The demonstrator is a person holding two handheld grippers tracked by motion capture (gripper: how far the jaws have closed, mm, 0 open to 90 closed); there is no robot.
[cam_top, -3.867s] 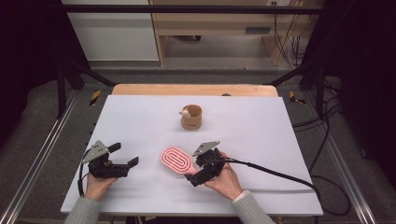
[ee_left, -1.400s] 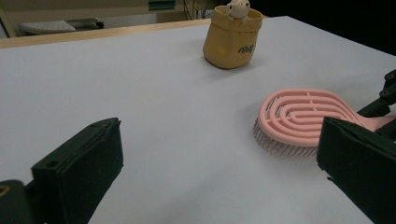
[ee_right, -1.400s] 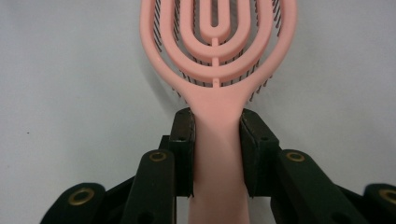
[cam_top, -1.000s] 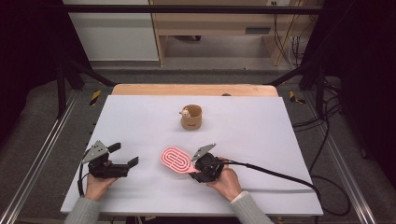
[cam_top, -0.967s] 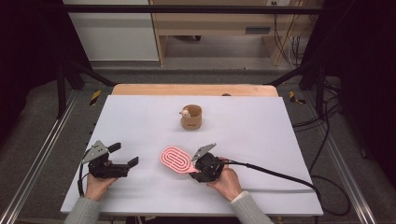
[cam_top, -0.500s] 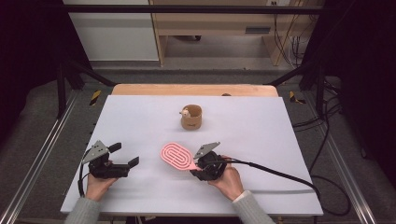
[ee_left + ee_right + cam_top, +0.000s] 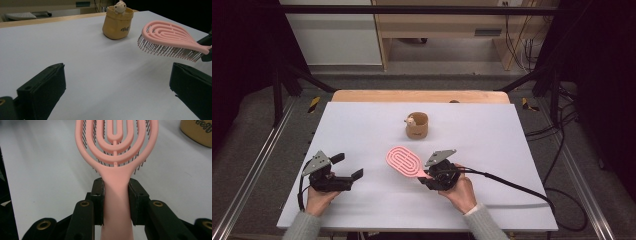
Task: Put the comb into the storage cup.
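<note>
A white counter [image 7: 362, 130] with a wooden far edge stands in a dark room. The right gripper [image 7: 432, 176] has its fingers clamped on a pink brush [image 7: 404, 161], lifted near a tan cup [image 7: 416, 126]. The left gripper [image 7: 346, 170] rests with fingers apart.

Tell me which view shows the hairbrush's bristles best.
The left gripper view: the pink hairbrush is side-on, bristles pointing down, clear of the table. The right gripper view shows its back and clamped handle, bristle tips peeking through; the high view shows its back.
</note>
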